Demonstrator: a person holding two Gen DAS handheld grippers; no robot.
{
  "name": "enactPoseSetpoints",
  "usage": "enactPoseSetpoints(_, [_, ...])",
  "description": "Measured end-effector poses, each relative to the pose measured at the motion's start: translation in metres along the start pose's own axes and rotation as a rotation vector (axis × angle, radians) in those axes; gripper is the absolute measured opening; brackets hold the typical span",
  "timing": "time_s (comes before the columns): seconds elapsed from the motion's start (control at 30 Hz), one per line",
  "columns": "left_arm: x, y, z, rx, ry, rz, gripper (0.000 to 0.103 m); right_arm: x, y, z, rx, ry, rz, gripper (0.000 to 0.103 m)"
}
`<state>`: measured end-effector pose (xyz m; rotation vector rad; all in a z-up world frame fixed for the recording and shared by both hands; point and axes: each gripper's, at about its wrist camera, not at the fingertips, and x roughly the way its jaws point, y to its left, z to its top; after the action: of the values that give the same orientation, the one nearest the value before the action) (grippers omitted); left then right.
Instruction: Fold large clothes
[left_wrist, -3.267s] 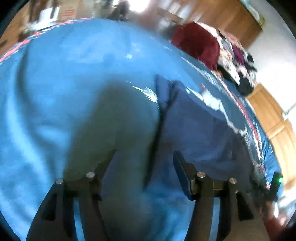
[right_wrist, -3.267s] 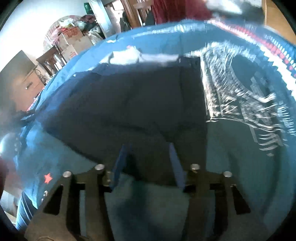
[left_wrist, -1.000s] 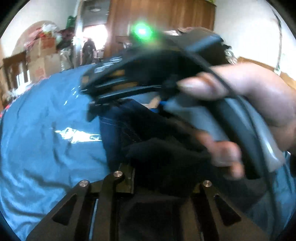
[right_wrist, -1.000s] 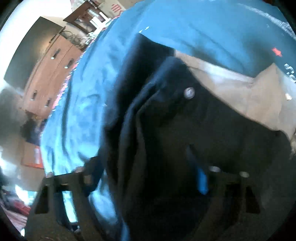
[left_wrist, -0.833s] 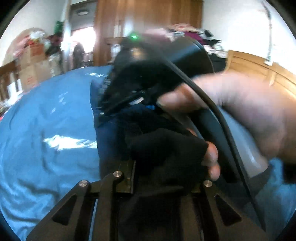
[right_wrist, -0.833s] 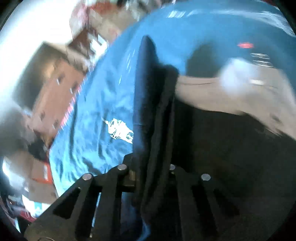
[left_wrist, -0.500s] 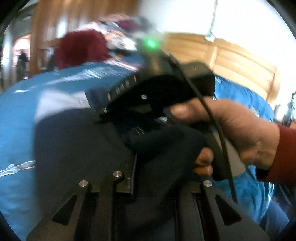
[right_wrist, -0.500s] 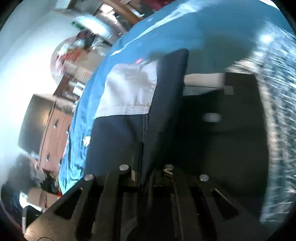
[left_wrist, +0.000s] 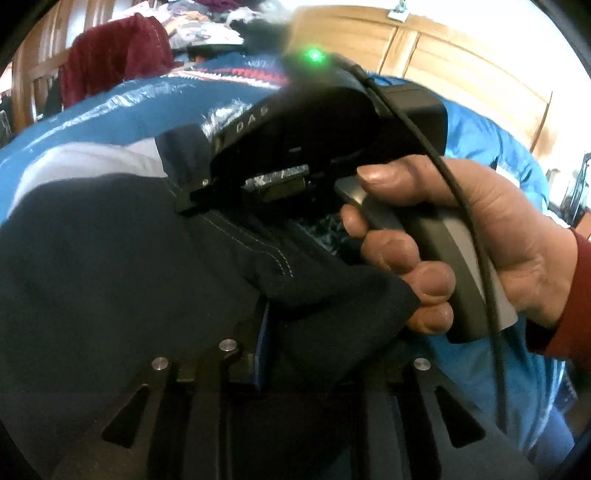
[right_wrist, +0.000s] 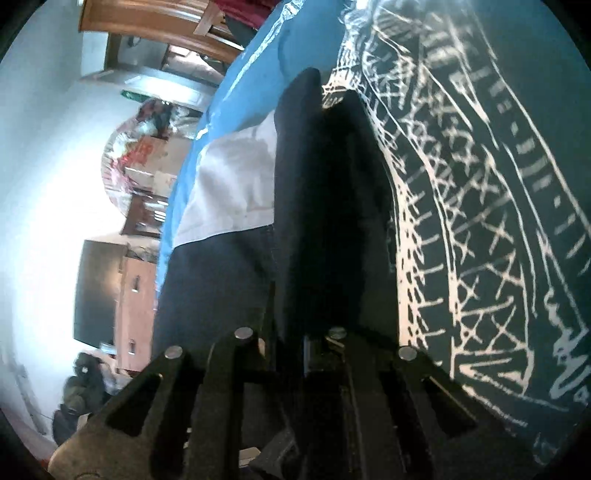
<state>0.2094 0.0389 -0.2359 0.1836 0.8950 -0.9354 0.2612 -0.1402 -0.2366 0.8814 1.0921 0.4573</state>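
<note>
Dark navy trousers (left_wrist: 110, 258) lie bunched on a blue bedcover (left_wrist: 129, 110), with white pocket lining (left_wrist: 85, 166) turned out. My left gripper (left_wrist: 295, 347) is shut on a fold of the trousers, and the cloth drapes over its fingers. Just ahead, a person's hand (left_wrist: 498, 240) holds my right gripper (left_wrist: 195, 195), which bites a stitched edge of the same garment. In the right wrist view the right gripper (right_wrist: 295, 332) is shut on a raised dark fold of the trousers (right_wrist: 314, 203), with the pocket lining (right_wrist: 232, 184) to its left.
The bedcover's white line print (right_wrist: 480, 203) fills the right of the right wrist view. A dark red garment (left_wrist: 114, 48) and a clothes pile sit at the bed's far end. Wooden panelling (left_wrist: 461, 62) stands behind. A brown cabinet (right_wrist: 133, 295) is off the bed's side.
Both grippers, open over the flat trousers 3.3 s ago, have shut on its edge. In the last second they swung together toward the printed side of the bed, carrying the fold.
</note>
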Motion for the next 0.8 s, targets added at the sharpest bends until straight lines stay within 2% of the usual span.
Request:
enactPoseSetpoints(0.03, [-0.003, -0.001, 0.000, 0.003, 0.004, -0.011, 0.032, -0.001, -0.001, -0.002, 0.019, 0.008, 0.010, 0.008])
enactPoseSetpoints(0.1, [-0.017, -0.005, -0.002, -0.001, 0.027, -0.029, 0.034, -0.008, 0.002, -0.008, 0.024, 0.032, 0.001, 0.012])
enactPoseSetpoints(0.13, [-0.031, -0.007, -0.007, 0.001, 0.017, -0.039, 0.034, -0.013, 0.005, -0.012, 0.014, 0.048, -0.013, 0.013])
enactPoseSetpoints(0.2, [-0.071, -0.008, -0.023, 0.011, -0.028, -0.036, 0.036, -0.025, 0.010, -0.025, -0.008, 0.070, -0.023, 0.025])
enactPoseSetpoints(0.23, [-0.089, -0.006, -0.030, 0.010, -0.051, -0.033, 0.040, -0.033, 0.012, -0.034, -0.012, 0.081, -0.024, 0.028])
enactPoseSetpoints(0.37, [-0.153, 0.015, -0.073, -0.043, -0.111, 0.039, 0.044, -0.055, 0.016, -0.059, -0.026, 0.090, -0.042, 0.044])
enactPoseSetpoints(0.47, [-0.175, 0.039, -0.092, -0.108, -0.111, 0.116, 0.044, -0.065, 0.021, -0.075, -0.038, 0.084, -0.044, 0.056])
enactPoseSetpoints(0.5, [-0.176, 0.049, -0.096, -0.139, -0.101, 0.129, 0.046, -0.063, 0.023, -0.081, -0.044, 0.097, -0.052, 0.056])
enactPoseSetpoints(0.57, [-0.175, 0.065, -0.107, -0.174, -0.088, 0.154, 0.046, -0.057, 0.022, -0.089, -0.048, 0.105, -0.075, 0.054])
enactPoseSetpoints(0.63, [-0.167, 0.071, -0.105, -0.188, -0.092, 0.149, 0.046, -0.055, 0.020, -0.094, -0.041, 0.089, -0.089, 0.037])
enactPoseSetpoints(0.67, [-0.161, 0.074, -0.101, -0.184, -0.094, 0.152, 0.046, -0.051, 0.020, -0.091, -0.033, 0.084, -0.090, 0.017])
enactPoseSetpoints(0.7, [-0.157, 0.074, -0.099, -0.181, -0.095, 0.152, 0.049, -0.050, 0.020, -0.093, -0.018, 0.070, -0.083, 0.011])
enactPoseSetpoints(0.73, [-0.148, 0.075, -0.097, -0.170, -0.089, 0.150, 0.058, -0.052, 0.019, -0.093, -0.017, 0.060, -0.082, 0.010])
enactPoseSetpoints(0.8, [-0.126, 0.077, -0.092, -0.138, -0.062, 0.196, 0.061, -0.058, 0.018, -0.094, -0.009, 0.030, -0.075, 0.003])
